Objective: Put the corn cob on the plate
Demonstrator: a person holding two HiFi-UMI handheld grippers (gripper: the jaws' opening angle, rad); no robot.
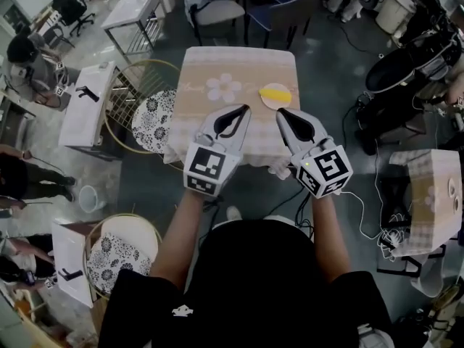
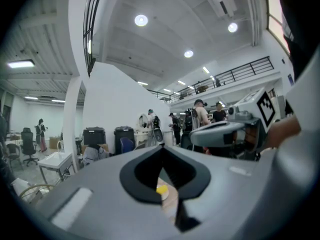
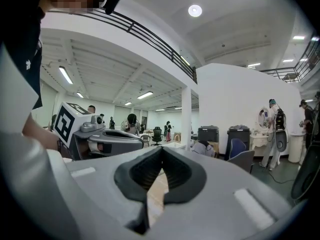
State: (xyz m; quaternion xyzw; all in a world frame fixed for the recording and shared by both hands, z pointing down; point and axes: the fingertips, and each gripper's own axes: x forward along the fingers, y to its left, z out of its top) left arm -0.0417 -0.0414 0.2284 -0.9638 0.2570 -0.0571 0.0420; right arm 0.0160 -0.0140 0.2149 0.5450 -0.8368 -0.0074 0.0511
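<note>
At the left of centre in the head view, the left gripper point(image 1: 239, 112) has its jaws pressed together on nothing, its tip over the near part of the cloth-covered table point(image 1: 217, 64). Sent in like that, it would only shove whatever it met, and it could drag the tablecloth.

Right of the table's middle, the corn cob point(image 1: 277, 91) seems to lie already on the small pale plate point(image 1: 274, 105), so there may be little left to do. The likely mishap is a closed tip knocking the cob so that it rolls off, or pushing the light plate toward the table's right edge.

The right gripper point(image 1: 284, 114) is just beside the plate, jaws likewise closed and empty, so it is the likelier culprit.

Whether the cob rests wholly inside the rim is too small to tell. In the left gripper view only a yellow speck shows through the gap below the jaws. The right gripper view shows no plate, only cloth. The table's near edge is hidden behind both grippers.
</note>
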